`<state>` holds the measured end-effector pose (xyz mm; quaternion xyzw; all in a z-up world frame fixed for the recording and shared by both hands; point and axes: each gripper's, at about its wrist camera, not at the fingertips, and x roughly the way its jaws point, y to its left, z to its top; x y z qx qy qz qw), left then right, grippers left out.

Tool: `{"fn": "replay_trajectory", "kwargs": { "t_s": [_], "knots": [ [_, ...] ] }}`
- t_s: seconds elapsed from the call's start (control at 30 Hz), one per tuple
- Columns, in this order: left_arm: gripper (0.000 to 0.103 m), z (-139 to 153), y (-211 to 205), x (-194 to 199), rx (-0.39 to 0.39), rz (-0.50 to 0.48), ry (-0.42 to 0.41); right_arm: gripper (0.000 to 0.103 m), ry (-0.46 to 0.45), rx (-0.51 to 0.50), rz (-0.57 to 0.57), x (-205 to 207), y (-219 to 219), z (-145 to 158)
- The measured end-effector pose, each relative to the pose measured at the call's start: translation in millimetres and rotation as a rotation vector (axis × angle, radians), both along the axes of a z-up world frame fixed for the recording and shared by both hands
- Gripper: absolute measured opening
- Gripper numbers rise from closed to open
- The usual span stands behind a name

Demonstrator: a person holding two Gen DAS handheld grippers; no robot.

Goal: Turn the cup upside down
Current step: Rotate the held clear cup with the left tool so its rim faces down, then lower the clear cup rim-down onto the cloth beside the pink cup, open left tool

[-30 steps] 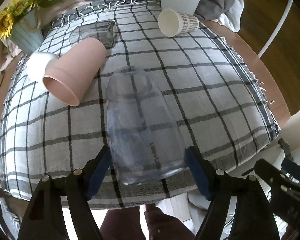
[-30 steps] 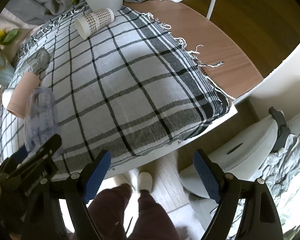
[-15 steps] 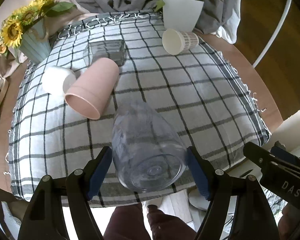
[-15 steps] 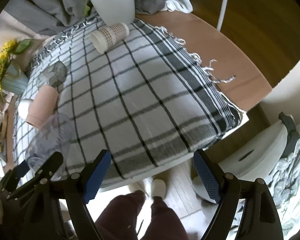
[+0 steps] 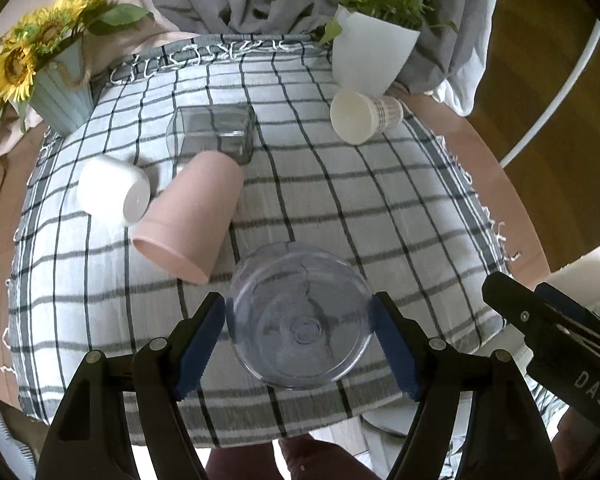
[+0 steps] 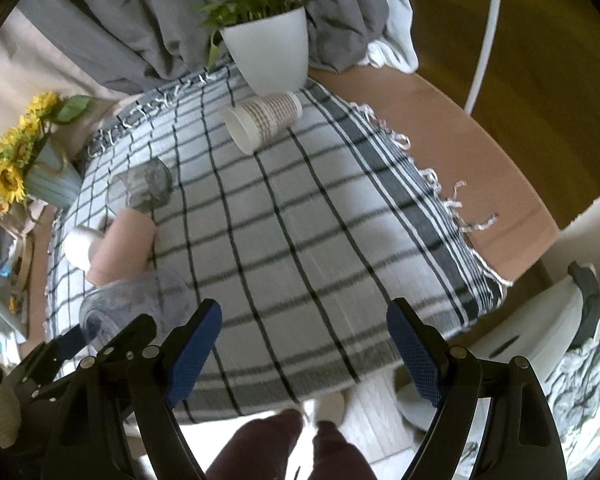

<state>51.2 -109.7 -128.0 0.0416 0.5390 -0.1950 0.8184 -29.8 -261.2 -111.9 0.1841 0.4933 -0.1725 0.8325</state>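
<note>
now the left gripper (image 5: pixel 299 330) pinched the clear cup (image 5: pixel 299 316) between its blue pads (image 5: pixel 202 344), one pad against each side of the cup wall. the cup's round base faced the left wrist camera, and its mouth pointed away toward the cloth (image 5: pixel 380 200), over the near middle of the table. whether the rim touched the cloth could not be told; it seemed to hang just above. from the right wrist view the cup (image 6: pixel 140 300) sat low at the left, tilted, with the left gripper (image 6: pixel 84 344) around it.

the right gripper (image 6: pixel 302 354) had its jaws spread wide with nothing between them, held past the near edge of the table, right of the cup.

on the checked cloth, a pink cup (image 5: pixel 188 216) lay on its side just far-left of the clear cup, mouth toward the near side. a white cup (image 5: pixel 114 190) lay touching it on the left. a square glass (image 5: pixel 214 134) lay on its side just beyond the pink cup. a paper cup (image 5: pixel 362 118) lay on its side at the far right, by a white plant pot (image 5: pixel 370 60). sunflowers (image 5: pixel 24 60) in a pale blue vase stood at the far left corner.
</note>
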Motion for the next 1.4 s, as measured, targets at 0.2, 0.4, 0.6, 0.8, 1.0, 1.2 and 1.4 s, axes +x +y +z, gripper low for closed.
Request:
{"fn": "replay_trajectory", "kwargs": {
  "t_s": [0.2,0.4,0.6,0.8,1.0,1.2,1.4],
  "knots": [
    [0.073,-2,2,19,-0.003,0.010,0.017,0.085,-0.020,-0.001,-0.007,12,1,5],
    [0.073,-8,2,40,-0.003,0.003,0.045,0.085,-0.028,0.014,-0.009,24,3,6],
    [0.073,-10,3,44,-0.005,-0.004,0.054,0.085,-0.038,0.008,-0.005,31,5,10],
    [0.081,-13,-4,46,0.043,-0.029,0.049,0.085,-0.031,-0.013,-0.013,33,7,14],
    [0.088,-13,-4,46,0.051,-0.029,0.052,0.087,-0.021,-0.035,-0.031,31,5,16],
    [0.090,2,3,35,0.051,-0.016,0.017,0.089,-0.047,-0.060,-0.031,24,8,29],
    [0.096,35,34,14,0.008,0.082,-0.063,0.090,-0.107,-0.074,-0.034,7,12,51]
  ]
}}
